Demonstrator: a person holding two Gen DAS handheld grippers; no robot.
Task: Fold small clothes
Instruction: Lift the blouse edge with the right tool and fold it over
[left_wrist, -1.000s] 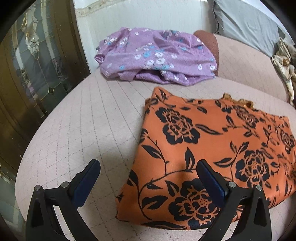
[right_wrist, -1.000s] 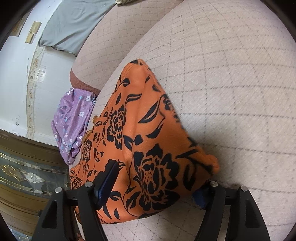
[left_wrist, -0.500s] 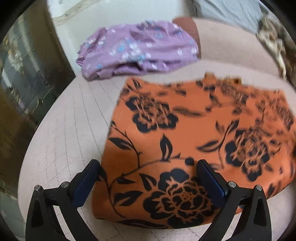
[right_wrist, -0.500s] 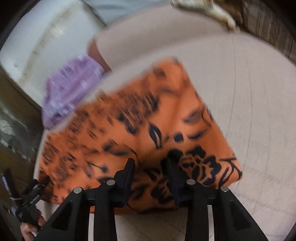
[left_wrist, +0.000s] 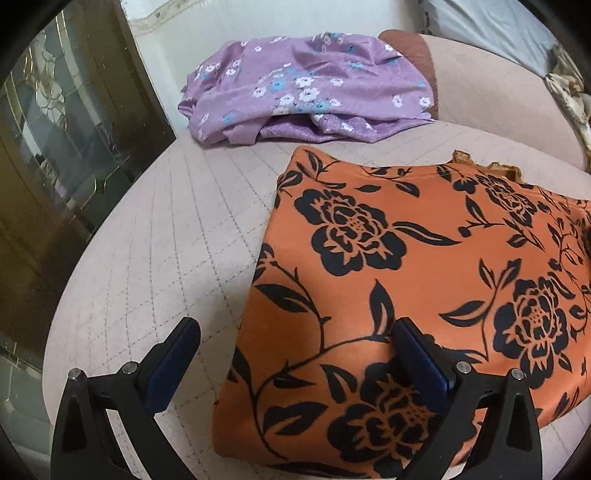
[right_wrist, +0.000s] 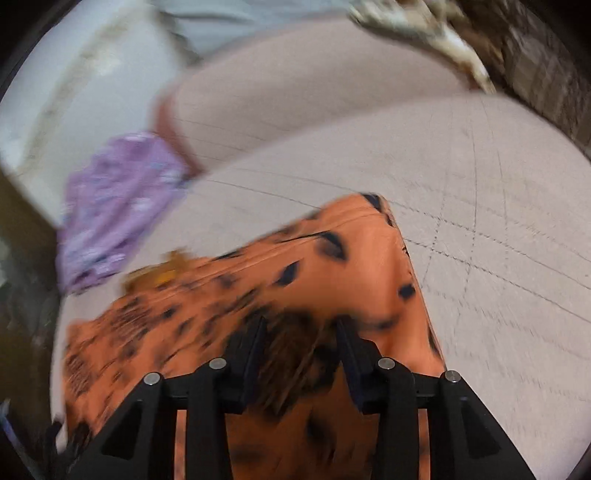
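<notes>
Right gripper (right_wrist: 301, 341): jaws narrowed onto a raised fold of the orange floral garment (right_wrist: 332, 266), where a second ago they stood wide apart.
Left gripper (left_wrist: 295, 347): spread wide, holding nothing, above the garment's left edge.
Garment: smooth orange cloth with black roses, folded on the quilted pink cushion (left_wrist: 159, 236).
Behind: crumpled purple flowered cloth (left_wrist: 306, 88).

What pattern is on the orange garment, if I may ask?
Black roses and leaves on the orange garment; left wrist view shows it best.
</notes>
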